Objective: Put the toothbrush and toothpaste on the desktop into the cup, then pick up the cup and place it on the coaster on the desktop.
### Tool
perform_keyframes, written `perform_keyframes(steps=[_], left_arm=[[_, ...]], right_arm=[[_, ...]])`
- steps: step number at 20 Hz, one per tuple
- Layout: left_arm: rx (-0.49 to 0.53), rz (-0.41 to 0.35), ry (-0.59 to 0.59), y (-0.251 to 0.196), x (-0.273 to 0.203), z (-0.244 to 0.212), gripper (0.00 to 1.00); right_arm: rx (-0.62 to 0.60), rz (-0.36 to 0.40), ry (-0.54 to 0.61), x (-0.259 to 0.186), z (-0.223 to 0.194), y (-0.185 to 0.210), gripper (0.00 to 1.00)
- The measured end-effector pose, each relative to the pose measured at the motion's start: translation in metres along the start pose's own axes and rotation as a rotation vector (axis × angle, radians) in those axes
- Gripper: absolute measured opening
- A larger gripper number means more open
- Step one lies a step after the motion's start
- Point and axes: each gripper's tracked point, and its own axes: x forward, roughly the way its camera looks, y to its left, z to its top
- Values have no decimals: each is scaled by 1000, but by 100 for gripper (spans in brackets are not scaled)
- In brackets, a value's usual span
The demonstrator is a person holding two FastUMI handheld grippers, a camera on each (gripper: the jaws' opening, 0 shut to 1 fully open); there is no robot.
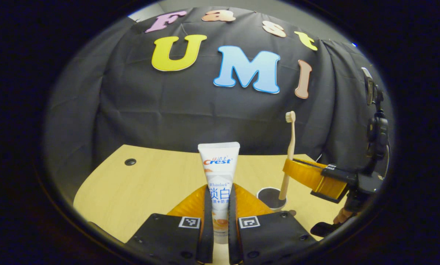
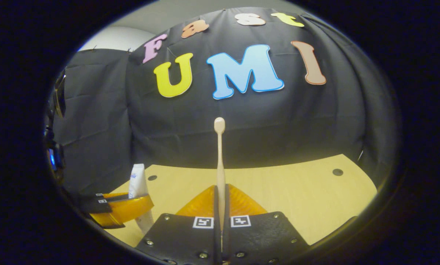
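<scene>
In the left gripper view my left gripper (image 1: 220, 206) is shut on a white toothpaste tube (image 1: 219, 165), which stands upright between its fingers above the wooden desktop (image 1: 142, 184). To the right, my right gripper (image 1: 297, 167) holds a wooden toothbrush (image 1: 290, 147) upright, bristles up, its lower end at the mouth of a dark cup (image 1: 270, 198). In the right gripper view my right gripper (image 2: 220, 206) is shut on the toothbrush (image 2: 219, 154). At the left there, the left gripper (image 2: 126, 206) carries the toothpaste tube (image 2: 137, 180).
The desktop (image 2: 297, 191) has small round holes (image 1: 130, 162) near its far edge (image 2: 337, 172). Black cloth closes off the back of the booth. A dark stand or mount (image 1: 376, 136) rises at the right in the left gripper view.
</scene>
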Motion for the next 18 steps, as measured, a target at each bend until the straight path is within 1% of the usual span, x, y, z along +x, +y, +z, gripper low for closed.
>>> perform_keyframes(steps=[2, 7, 8, 9, 10, 12, 13, 14, 15, 16, 17, 18], left_arm=[[4, 7, -1, 4, 0, 1, 22], [11, 21, -4, 10, 1, 3, 24], [13, 21, -1, 10, 2, 2, 24], [13, 21, -2, 10, 2, 3, 25], [12, 20, -2, 9, 3, 3, 23], [12, 18, -3, 6, 3, 3, 24], [11, 19, -3, 6, 3, 3, 23], [11, 20, 0, 6, 4, 2, 24], [11, 21, 1, 6, 4, 2, 23], [9, 22, 1, 5, 5, 2, 23], [8, 23, 3, 6, 6, 1, 24], [7, 23, 2, 5, 5, 1, 23]], right_arm=[[0, -7, 33, 11, -14, -4, 2], [-41, -30, 101, 22, -39, -10, 3], [-42, -33, 117, 22, -44, -11, 3], [-38, -36, 136, 24, -49, -12, 5], [-31, -35, 151, 24, -53, -11, 5], [-23, -33, 169, 23, -56, -12, 6], [-22, -34, 170, 23, -56, -13, 8], [-20, -33, 170, 23, -56, -13, 7], [-23, -39, 170, 21, -53, -14, 9], [-26, -40, 172, 21, -56, -15, 11], [-28, -44, 176, 20, -55, -16, 17], [-27, -35, 180, 19, -55, -15, 18]])
